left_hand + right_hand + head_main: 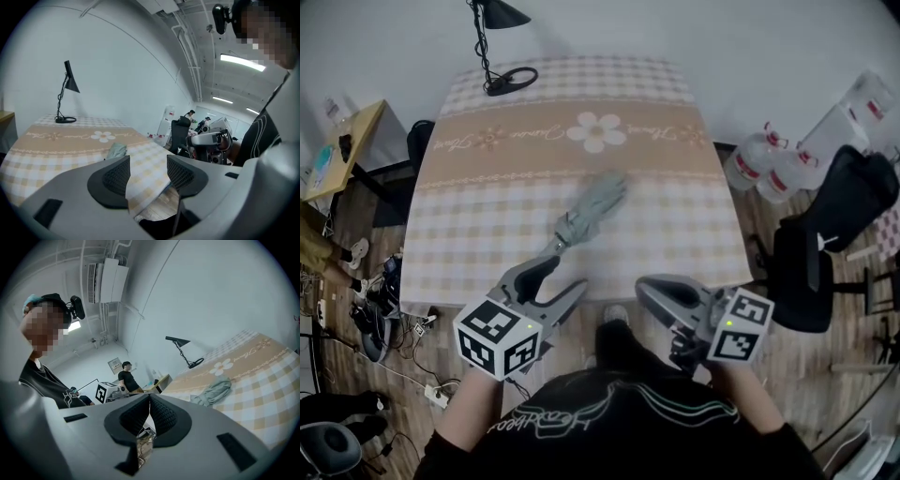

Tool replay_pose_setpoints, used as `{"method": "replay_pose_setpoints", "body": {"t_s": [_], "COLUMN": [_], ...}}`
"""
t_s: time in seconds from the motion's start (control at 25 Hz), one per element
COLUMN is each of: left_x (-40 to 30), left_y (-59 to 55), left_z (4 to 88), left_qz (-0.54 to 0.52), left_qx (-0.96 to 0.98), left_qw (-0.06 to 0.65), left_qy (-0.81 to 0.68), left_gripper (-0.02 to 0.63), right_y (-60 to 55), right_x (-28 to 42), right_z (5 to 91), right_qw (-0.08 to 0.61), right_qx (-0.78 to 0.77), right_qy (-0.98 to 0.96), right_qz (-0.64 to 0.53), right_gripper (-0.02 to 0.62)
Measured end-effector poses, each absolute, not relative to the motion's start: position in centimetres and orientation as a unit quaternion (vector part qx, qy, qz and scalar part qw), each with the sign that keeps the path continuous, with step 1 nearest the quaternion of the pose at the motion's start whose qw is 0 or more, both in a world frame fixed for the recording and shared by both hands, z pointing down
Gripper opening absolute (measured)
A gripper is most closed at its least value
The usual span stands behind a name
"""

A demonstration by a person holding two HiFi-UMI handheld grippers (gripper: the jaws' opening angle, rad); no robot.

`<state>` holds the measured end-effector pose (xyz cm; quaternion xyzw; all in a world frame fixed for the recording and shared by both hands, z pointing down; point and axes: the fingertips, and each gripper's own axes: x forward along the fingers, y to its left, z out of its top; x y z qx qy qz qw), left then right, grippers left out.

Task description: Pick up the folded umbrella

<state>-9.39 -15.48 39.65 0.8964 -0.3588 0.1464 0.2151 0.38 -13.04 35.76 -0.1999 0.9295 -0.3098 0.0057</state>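
The folded grey-green umbrella (591, 214) lies slantwise on the checked tablecloth (684, 220), handle end toward me. My left gripper (564, 278) hovers at the near table edge just short of the handle, open with nothing between its jaws. In the left gripper view the umbrella (116, 151) sits beyond the open left gripper (149, 174). My right gripper (649, 289) is off the table's near edge, to the right of the umbrella. Its pads meet, shut on nothing, in the right gripper view (150, 417), with the umbrella (213, 392) lying further right.
A black desk lamp (492, 42) stands at the table's far left corner. To the right are a black chair (825, 234) and water bottles (761, 157). A small wooden side table (337, 150) and floor cables (403, 328) are at left. A person (125, 377) stands in the background.
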Motion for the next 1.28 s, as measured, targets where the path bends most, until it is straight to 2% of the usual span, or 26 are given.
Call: {"method": "replay_pose_setpoints", "body": {"t_s": [0.48,1.28], "left_x": [-10.2,-9.3], "left_y": [-23.7,-30.9], "left_z": [45.2,56.1], "left_qz": [0.235,0.363], "left_qx": [0.859,0.808], "left_qw": [0.228,0.262], "left_qy": [-0.394,-0.383], "left_gripper": [0.304,0.339], "right_y": [-20.2,-29.1], "right_x": [2.5,4.8], "right_z": [38.4,43.1], "right_qw": [-0.004,-0.003], "right_qx": [-0.195,-0.192], "right_qy": [0.915,0.892], "right_qz": [-0.353,-0.410], "right_gripper": [0.011,0.011]}}
